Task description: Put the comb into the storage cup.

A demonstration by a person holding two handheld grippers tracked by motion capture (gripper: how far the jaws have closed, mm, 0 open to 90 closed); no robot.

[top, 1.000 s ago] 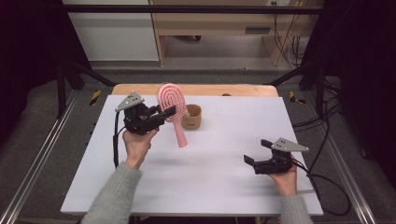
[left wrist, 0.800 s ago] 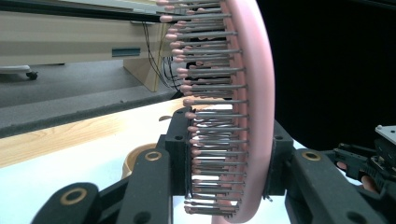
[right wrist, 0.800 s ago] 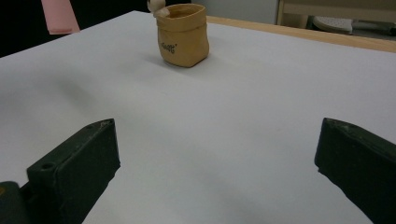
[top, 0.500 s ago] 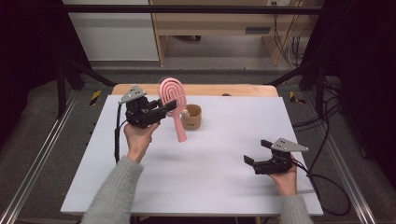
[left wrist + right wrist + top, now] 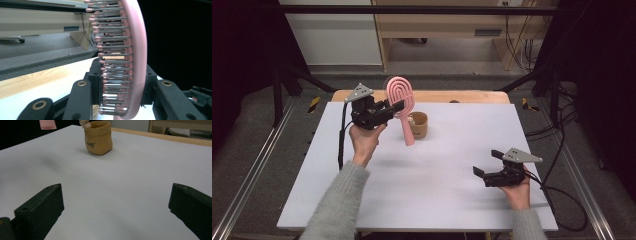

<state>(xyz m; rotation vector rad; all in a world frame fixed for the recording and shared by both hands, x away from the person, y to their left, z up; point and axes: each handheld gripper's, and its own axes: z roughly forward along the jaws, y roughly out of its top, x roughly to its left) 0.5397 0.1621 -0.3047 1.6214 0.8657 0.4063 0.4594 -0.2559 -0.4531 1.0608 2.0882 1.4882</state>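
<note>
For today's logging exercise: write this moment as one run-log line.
left gripper: shut on pink hairbrush, lifted | right gripper: open, low over table | tan pouch: upright beside brush handle

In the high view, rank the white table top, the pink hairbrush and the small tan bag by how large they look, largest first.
1. White table top, by far the largest.
2. Pink hairbrush, a long shape held up off the table in the left gripper; being raised nearer the camera may enlarge it a little.
3. Small tan bag, clearly the smallest.
</note>
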